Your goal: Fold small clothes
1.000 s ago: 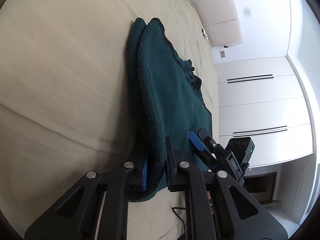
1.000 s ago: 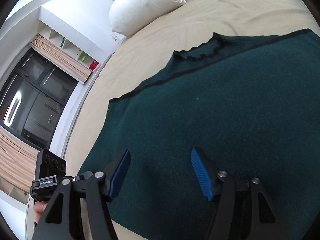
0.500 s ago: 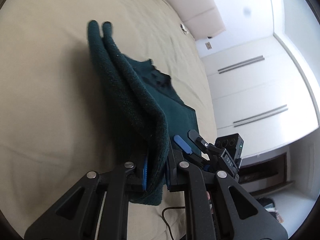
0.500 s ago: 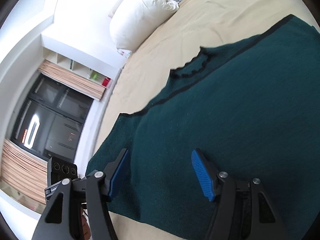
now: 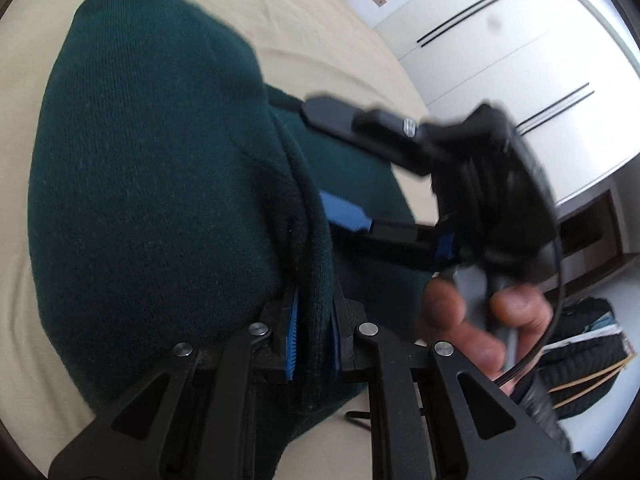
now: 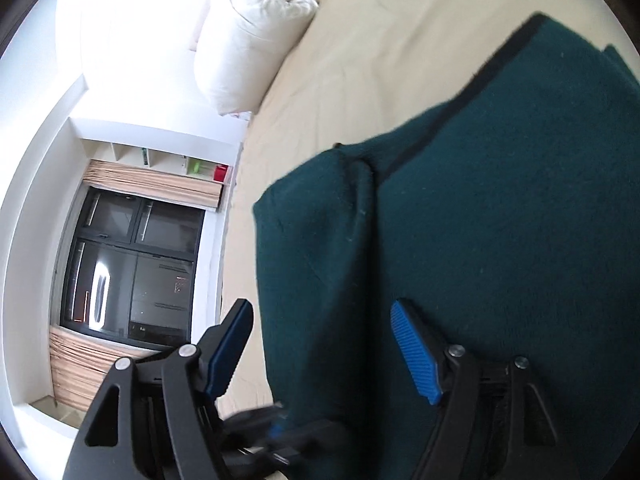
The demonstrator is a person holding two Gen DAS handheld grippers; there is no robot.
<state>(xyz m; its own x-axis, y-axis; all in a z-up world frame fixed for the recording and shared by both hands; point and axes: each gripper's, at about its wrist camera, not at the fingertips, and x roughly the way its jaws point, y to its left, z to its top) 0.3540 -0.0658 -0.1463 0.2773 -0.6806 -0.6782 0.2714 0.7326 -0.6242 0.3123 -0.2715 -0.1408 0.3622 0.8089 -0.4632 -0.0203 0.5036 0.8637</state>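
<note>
**Green knit pinched in the left hand-held gripper, right one spread above it**

The left hand-held gripper (image 5: 312, 332) is clamped on a doubled edge of the dark green knitted garment (image 5: 160, 184); the fabric runs up between its blue pads and billows into a broad rounded fold filling the 9 to 12 o'clock part of the left wrist view. The garment lies on the beige bed sheet (image 5: 340, 40), which shows at 12 o'clock and along the left rim.

At 3 o'clock in that view sits the right hand-held gripper (image 5: 320, 160), blurred, with a person's hand (image 5: 472, 320) wrapped round its grip at 4 o'clock. Its jaws have just been opening and stand wide apart. In the right wrist view a raised fold of the green cloth stands between its two blue pads (image 6: 416, 352), and neither pad presses on it. The garment there spreads from 6 o'clock to 2 o'clock, a dark trimmed edge running diagonally towards 1 o'clock.

A white pillow (image 6: 256, 40) lies at 11 o'clock, a dark window (image 6: 132, 264) at 9 o'clock, and white wardrobe doors (image 5: 500, 40) at 1 o'clock in the left view.
</note>
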